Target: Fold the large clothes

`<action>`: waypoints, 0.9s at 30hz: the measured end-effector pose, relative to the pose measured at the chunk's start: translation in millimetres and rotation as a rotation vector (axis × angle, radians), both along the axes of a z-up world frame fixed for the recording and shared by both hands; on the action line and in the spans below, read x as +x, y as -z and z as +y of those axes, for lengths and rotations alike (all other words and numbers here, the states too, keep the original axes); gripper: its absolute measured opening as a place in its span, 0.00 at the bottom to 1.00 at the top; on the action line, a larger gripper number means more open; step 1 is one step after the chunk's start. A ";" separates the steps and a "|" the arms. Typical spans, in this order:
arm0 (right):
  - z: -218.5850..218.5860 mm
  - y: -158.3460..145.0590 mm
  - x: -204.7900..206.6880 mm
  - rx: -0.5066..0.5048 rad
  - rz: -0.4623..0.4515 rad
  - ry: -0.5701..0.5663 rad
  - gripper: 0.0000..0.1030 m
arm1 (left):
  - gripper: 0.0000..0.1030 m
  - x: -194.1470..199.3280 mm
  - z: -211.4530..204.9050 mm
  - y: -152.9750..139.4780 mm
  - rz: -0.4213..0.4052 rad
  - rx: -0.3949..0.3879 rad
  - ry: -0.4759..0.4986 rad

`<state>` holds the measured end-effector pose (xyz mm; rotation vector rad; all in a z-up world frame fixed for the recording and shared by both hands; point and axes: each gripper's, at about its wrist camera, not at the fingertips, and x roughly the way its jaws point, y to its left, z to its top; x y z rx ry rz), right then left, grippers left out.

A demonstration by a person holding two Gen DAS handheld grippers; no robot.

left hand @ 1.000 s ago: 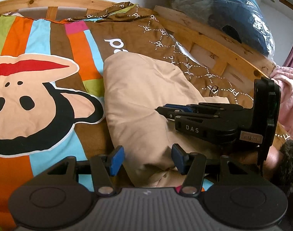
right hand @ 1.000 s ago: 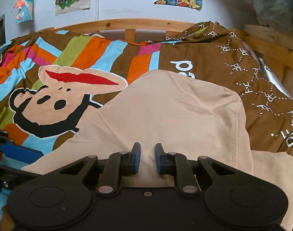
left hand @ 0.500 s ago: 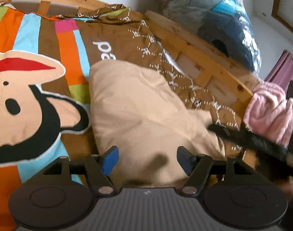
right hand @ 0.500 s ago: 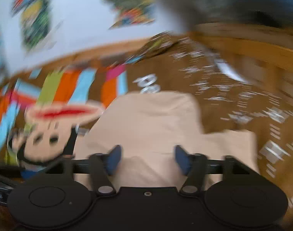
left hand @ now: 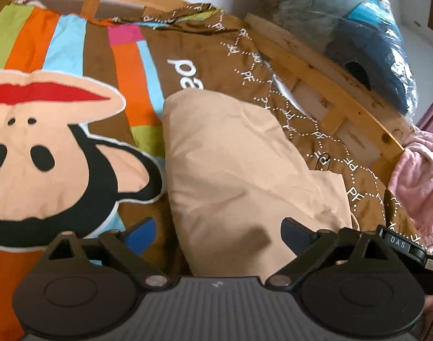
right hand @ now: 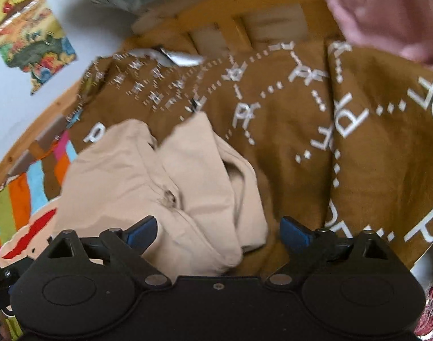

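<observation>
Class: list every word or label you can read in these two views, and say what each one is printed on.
"DAS": label on the right tongs.
"PF": white letters repeated across the brown bedcover.
Large white word on the bedcover: upside down, partly covered by the beige garment, unreadable.
Wall posters: too blurred.

Soft daylight fills both views, bright and even. The left view is fairly sharp; the beige garment (left hand: 230, 164) carries a small soft shadow toward 6 o'clock. The right view is smeared by motion blur, worst across the bedspread (right hand: 301, 108) lettering. Fisheye bending curves the bed frame (left hand: 330, 68) at the edges, with dark corners.
</observation>
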<state>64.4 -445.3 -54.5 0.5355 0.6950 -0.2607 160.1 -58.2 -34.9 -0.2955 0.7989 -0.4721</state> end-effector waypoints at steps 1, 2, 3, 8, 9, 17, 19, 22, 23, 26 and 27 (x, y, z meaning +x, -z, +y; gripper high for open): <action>-1.3 3.6 2.6 0.014 0.010 -0.003 0.93 | 0.95 0.4 0.5 0.9 0.010 -0.004 0.000; -3.0 6.7 5.2 0.037 0.015 -0.007 0.93 | 0.95 0.7 0.4 1.6 0.020 -0.006 0.001; -4.9 9.6 7.1 0.073 0.013 -0.016 0.94 | 0.95 0.7 0.3 1.8 0.022 -0.005 0.002; -1.7 8.5 8.9 0.098 -0.001 -0.030 0.92 | 0.95 -2.8 -3.3 3.1 0.019 0.025 0.010; 1.7 5.1 7.7 0.066 -0.009 -0.041 0.89 | 0.95 -3.1 -4.1 3.6 0.021 0.028 0.008; 56.7 -18.1 3.8 -0.360 -0.067 -0.226 0.32 | 0.95 -3.2 -1.2 2.4 0.016 0.029 -0.003; 53.3 -17.2 4.1 -0.342 -0.061 -0.216 0.35 | 0.95 0.2 2.1 0.6 0.009 0.014 -0.001; 37.5 -14.2 5.3 -0.253 -0.043 -0.163 0.50 | 0.96 13.3 9.5 -1.4 -0.003 -0.048 0.001; 33.8 -13.4 5.1 -0.228 -0.038 -0.149 0.55 | 0.97 21.1 12.8 -1.1 -0.005 -0.072 0.000; 21.9 -11.2 8.4 -0.158 -0.046 -0.127 0.69 | 0.97 49.6 17.9 3.7 0.003 -0.104 0.010; 17.0 -9.3 11.2 -0.130 -0.052 -0.127 0.71 | 0.97 61.6 18.8 7.0 0.015 -0.109 0.016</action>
